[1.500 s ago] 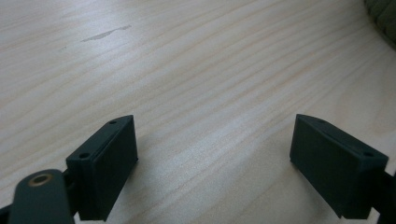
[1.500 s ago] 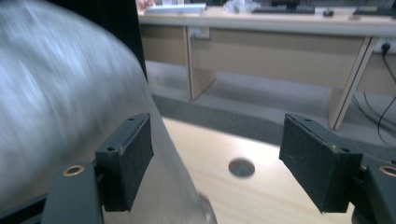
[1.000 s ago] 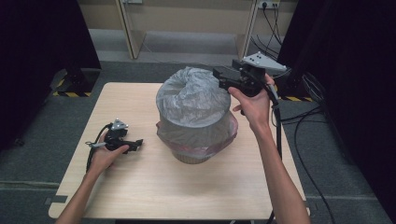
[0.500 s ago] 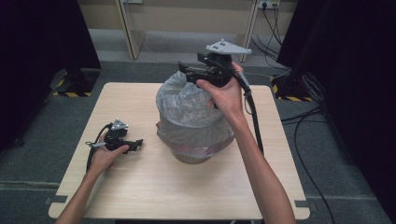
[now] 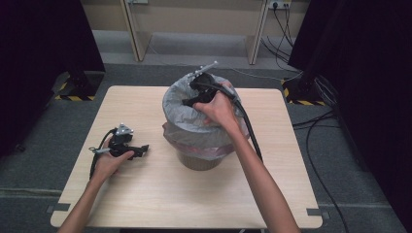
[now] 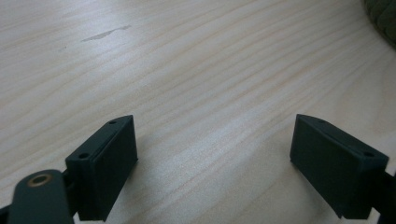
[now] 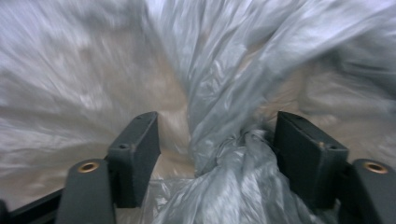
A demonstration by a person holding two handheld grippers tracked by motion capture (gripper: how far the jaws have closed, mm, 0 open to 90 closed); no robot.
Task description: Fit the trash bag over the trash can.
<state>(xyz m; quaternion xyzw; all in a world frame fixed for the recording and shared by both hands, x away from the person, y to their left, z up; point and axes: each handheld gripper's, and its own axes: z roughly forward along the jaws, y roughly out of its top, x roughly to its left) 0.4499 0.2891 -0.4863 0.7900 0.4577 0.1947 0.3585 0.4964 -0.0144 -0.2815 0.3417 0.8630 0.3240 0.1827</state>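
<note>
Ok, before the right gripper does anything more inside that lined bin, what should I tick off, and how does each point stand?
1. Right gripper is down in the mouth of the bin: ok.
2. A bunched fold of the grey bag lies between its jaws, which have just been closing: ok.
3. Both pads press on that fold: not ok; it lies against one pad, with a gap at the other.
4. Bag rim folded over the bin edge all round: cannot tell on the side behind the hand.
5. Left gripper rests open on the table, apart from the bin: ok.
6. Right gripper view sharp enough to judge the grip: not ok, blurred.
</note>
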